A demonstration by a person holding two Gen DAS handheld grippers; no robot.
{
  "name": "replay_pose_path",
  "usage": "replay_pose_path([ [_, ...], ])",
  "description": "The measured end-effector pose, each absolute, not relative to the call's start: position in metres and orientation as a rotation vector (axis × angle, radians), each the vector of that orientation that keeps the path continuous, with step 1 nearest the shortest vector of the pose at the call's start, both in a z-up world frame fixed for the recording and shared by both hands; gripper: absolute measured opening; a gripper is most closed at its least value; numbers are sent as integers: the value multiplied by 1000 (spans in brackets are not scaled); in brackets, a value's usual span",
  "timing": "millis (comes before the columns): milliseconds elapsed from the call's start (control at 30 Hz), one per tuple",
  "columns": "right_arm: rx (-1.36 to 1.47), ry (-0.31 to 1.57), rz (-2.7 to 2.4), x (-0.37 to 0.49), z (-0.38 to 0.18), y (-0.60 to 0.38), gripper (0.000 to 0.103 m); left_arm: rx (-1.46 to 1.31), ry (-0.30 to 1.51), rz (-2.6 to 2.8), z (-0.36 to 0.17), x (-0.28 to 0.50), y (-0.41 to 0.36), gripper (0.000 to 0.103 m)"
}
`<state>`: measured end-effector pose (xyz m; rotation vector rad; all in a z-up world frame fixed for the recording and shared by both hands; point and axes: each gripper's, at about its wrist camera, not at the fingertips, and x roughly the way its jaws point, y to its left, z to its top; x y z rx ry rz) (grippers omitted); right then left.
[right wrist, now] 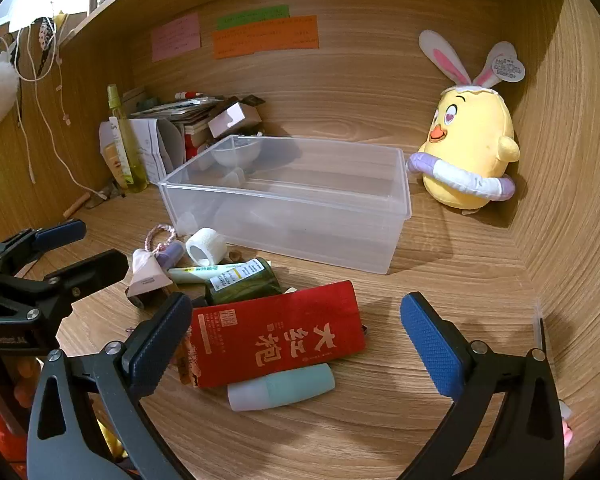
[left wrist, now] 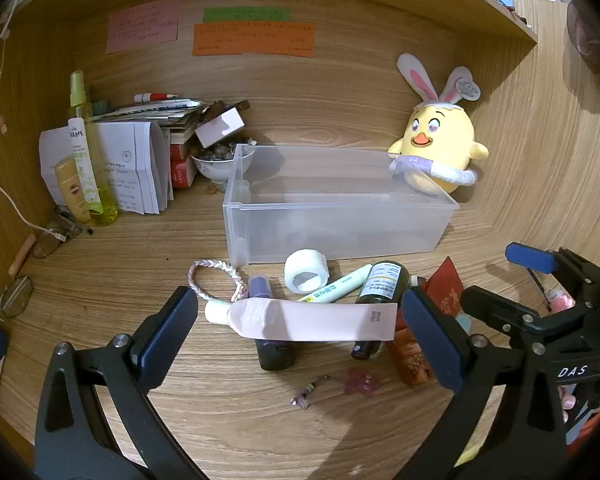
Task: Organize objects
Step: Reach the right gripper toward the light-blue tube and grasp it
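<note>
On the counter, both grippers spread apart: left gripper (left wrist: pixel 300 320) around a pink tube (left wrist: pixel 300 319), right gripper (right wrist: pixel 296 334) around a red packet (right wrist: pixel 276 332), before a clear bin (left wrist: pixel 340 204).

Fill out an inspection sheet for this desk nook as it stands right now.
Surface: wooden desk, bare at front right.
Job's things: clear bin, nothing seen inside; in a pile in front of it a pink tube, tape roll, green bottle, red packet, mint tube, purple bottle, braided band.
Clutter: spray bottle, papers, bowl at back left.
Grippers: left gripper open around the pink tube; right gripper open around the red packet.
Cables: white cord at left wall.
Surroundings: chick toy, sticky notes on back wall.
</note>
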<state>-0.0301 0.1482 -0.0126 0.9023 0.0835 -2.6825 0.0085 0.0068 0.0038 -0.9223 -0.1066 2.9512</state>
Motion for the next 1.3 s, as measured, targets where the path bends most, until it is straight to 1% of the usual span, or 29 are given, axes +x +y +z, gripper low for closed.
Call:
replay_pose_path([
  [667,910,86,-2682,-29,-12,146,103,-907,-120,2948,6,12,1,103],
  [933,916,93,-2683,-29,-14,147,103,-842,-112,2958,9,20,0,103],
  [1100,946,119,-2684,-27,-20,148,103,-887,-117,2962,4,19,-8,103],
  [1300,996,155,-2667,-25,-30,149,103,-1058,-165,2916,-20,14,-27,103],
])
